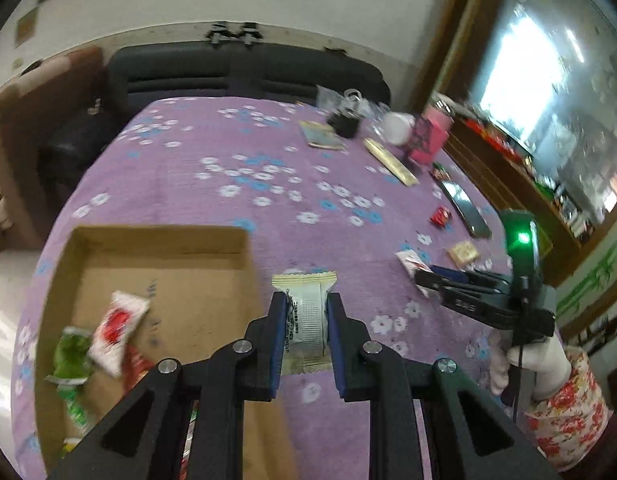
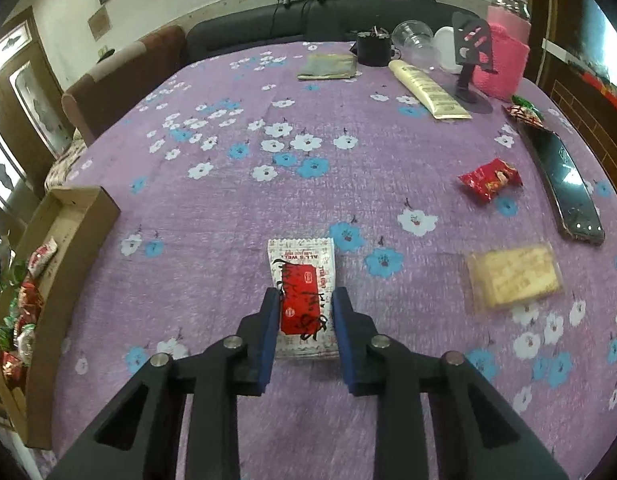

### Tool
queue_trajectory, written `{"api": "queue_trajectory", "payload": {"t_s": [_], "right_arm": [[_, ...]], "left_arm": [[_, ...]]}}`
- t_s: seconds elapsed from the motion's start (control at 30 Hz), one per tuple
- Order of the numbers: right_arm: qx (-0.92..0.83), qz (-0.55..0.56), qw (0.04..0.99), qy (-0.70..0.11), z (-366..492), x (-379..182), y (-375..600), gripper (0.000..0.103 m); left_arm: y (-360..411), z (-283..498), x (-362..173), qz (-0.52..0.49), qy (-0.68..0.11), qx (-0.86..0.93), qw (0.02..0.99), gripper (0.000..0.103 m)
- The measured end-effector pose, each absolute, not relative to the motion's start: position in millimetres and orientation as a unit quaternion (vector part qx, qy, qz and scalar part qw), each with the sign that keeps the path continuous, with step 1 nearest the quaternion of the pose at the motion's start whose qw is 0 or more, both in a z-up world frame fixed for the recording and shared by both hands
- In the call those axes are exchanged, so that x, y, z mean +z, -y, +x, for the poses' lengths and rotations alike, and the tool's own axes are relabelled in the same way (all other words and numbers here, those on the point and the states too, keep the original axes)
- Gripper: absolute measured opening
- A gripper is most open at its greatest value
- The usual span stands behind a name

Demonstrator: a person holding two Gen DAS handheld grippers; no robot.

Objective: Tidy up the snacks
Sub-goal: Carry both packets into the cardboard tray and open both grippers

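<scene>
Left gripper (image 1: 307,306) is clamping a cream-and-white snack packet (image 1: 306,312) between its blue pads, holding it above the purple floral tablecloth (image 1: 212,168) just beside the right wall of the cardboard box (image 1: 244,252). The box is sitting at the cloth's left edge and already holding a red-and-white sachet (image 1: 118,322) and a green wrapper (image 1: 72,354), among others too blurred to name.

Right gripper (image 2: 305,304) is straddling a red-and-white sachet (image 2: 304,300) lying flat on the cloth; jaws are narrowly apart, and I cannot tell whether the pads are pressing on it. In the left wrist view a gloved hand (image 1: 536,364) with a floral sleeve is gripping that tool's handle.

Loose on the cloth to the right: a red snack packet (image 2: 490,180), a clear-wrapped biscuit (image 2: 514,278), and a dark phone (image 2: 568,188) near the table edge.
</scene>
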State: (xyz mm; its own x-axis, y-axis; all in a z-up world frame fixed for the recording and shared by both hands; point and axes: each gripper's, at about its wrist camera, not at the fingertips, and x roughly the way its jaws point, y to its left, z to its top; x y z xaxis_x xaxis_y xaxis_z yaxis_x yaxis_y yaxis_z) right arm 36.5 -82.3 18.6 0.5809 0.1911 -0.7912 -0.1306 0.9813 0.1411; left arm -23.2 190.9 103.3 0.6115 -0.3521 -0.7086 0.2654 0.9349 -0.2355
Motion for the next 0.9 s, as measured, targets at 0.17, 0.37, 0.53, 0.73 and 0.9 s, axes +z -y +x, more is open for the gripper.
{"api": "queue_trajectory", "payload": {"t_s": [0.17,0.37,0.53,0.73,0.9], "right_arm": [[0.119,0.04,0.896,-0.426,15.3,46.0,68.4,0.025],[0.2,0.031,0.892,-0.403,-5.9,86.3,12.1,0.026],[0.269,0.03,0.868,-0.417,-8.7,93.6,-52.6,0.026],[0.295,-0.008,0.853,-0.431,-11.5,80.0,-120.2,0.026],[0.291,-0.044,0.845,-0.447,-6.4,58.0,-160.0,0.027]], "left_arm": [[-232.0,-34.6,107.1,-0.085,-0.395,-0.139,0.904,0.019],[-267.0,-19.8,94.5,-0.107,-0.416,-0.094,0.898,0.02],[-280.8,0.0,79.7,-0.129,-0.437,-0.076,0.887,0.02],[-297.0,24.1,68.4,-0.148,-0.45,-0.045,0.88,0.02],[-311.0,39.3,56.8,-0.162,-0.462,-0.024,0.872,0.02]]}}
